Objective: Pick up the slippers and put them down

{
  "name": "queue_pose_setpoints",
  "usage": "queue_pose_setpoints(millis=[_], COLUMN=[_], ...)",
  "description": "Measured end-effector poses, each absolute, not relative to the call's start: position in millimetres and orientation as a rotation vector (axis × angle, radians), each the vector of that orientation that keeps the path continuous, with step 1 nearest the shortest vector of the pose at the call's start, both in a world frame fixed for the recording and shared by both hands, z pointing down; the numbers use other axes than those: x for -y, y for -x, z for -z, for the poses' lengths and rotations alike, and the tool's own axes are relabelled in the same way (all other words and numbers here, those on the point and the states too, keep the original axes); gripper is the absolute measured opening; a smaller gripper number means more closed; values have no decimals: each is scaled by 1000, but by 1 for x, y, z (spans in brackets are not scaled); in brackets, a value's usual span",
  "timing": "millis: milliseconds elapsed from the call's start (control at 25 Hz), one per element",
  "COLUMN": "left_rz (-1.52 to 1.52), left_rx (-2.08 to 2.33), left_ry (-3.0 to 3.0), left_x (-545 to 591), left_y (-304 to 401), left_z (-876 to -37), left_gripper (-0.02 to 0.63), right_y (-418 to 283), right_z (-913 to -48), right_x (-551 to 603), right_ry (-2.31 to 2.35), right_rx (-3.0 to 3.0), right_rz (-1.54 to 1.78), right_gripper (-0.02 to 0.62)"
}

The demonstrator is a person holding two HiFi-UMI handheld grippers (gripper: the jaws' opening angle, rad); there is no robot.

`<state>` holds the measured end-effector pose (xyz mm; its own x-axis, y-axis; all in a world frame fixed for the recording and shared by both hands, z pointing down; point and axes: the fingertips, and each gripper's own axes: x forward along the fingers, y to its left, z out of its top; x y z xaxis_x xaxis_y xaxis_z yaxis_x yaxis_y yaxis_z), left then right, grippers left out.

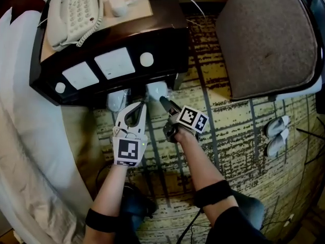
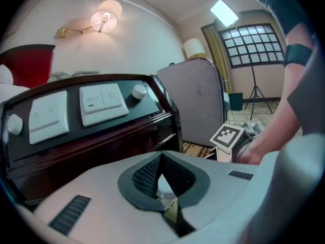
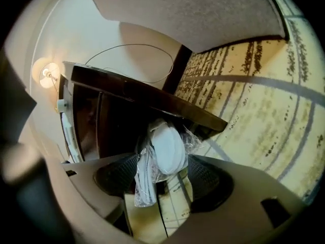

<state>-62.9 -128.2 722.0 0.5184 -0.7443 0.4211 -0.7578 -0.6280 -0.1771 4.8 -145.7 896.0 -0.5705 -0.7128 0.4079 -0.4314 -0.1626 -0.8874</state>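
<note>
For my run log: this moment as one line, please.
left gripper: shut, empty | right gripper: open at bagged slippers | slippers under nightstand

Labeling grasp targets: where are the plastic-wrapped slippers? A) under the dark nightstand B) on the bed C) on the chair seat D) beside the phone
A: the wrapped slippers show at floor level beneath the front edge of the nightstand, on the carpet.

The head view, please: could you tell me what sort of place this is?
Probably a hotel guest room: a bedside cabinet with built-in switch panels, a corded telephone on top, and plastic-wrapped slippers beneath it.
</note>
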Motion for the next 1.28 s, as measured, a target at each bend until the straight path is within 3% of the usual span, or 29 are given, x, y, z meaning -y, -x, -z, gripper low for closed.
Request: queue_pose_setpoints(millis=[640, 960, 1280], left_rz=[-730, -724, -732], left_rx=[1339, 1355, 1355], left_ry=[-2716, -2683, -2682], left_x=[144, 143, 144], left_y=[71, 79, 82], left_z=[-763, -772, -780], left_gripper=[0, 0, 0], right_y=[20, 33, 29], right_z=[-949, -941, -932], right_x=[177, 182, 182], right_ry=[1144, 991, 936], right_rx=[-1702, -1675, -1733], right_rz=[1909, 1857, 1778], right_gripper=[335, 108, 72])
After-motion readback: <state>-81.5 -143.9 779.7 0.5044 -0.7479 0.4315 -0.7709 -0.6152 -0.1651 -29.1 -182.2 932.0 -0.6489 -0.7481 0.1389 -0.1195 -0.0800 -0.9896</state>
